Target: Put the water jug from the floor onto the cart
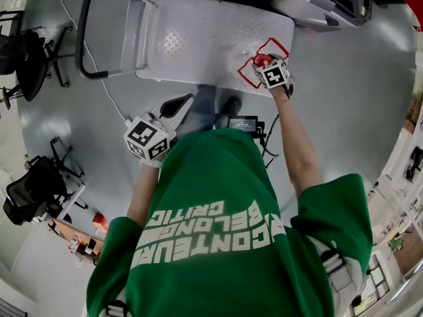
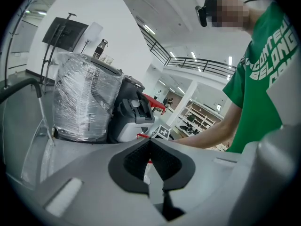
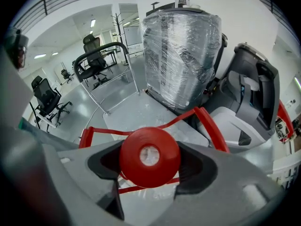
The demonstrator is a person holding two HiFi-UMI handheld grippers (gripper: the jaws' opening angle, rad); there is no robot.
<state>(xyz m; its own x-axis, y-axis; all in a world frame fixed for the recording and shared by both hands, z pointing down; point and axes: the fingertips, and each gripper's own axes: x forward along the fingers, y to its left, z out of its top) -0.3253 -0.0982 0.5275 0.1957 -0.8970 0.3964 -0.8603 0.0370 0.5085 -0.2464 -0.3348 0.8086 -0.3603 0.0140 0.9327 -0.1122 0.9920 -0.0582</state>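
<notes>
the water jug (image 1: 263,59), marked by its red cap (image 3: 149,157) and red carrying frame (image 3: 214,126), is sitting over the near right corner of the cart (image 1: 198,45), at about 1 o'clock in the head view. its clear body is hardly showing, and whether its base is resting on the deck cannot be told. the right tool (image 1: 269,66) is clamping the cap from both sides, its dark pads pressing against the red disc in the right gripper view (image 3: 150,166), with the person's right arm reaching straight forward to it.

the left tool (image 1: 173,107) is hanging at 9 o'clock in the head view, well apart from the jug, above the grey floor (image 1: 344,98) just short of the cart. in the left gripper view its jaws are lying together at the tips with nothing between them (image 2: 150,147).

the cart's metal deck (image 3: 136,114) is running away from the person, with its black push handle (image 1: 82,38) standing at 11 o'clock. beyond the deck, at 12 o'clock, a bulky load wrapped in clear film (image 3: 181,51) is standing beside a grey and black machine (image 3: 254,98). black office chairs (image 1: 33,51) are lining the floor at 9 to 10 o'clock. the person's green shirt (image 1: 218,223) is filling the lower frame at 6 o'clock.
</notes>
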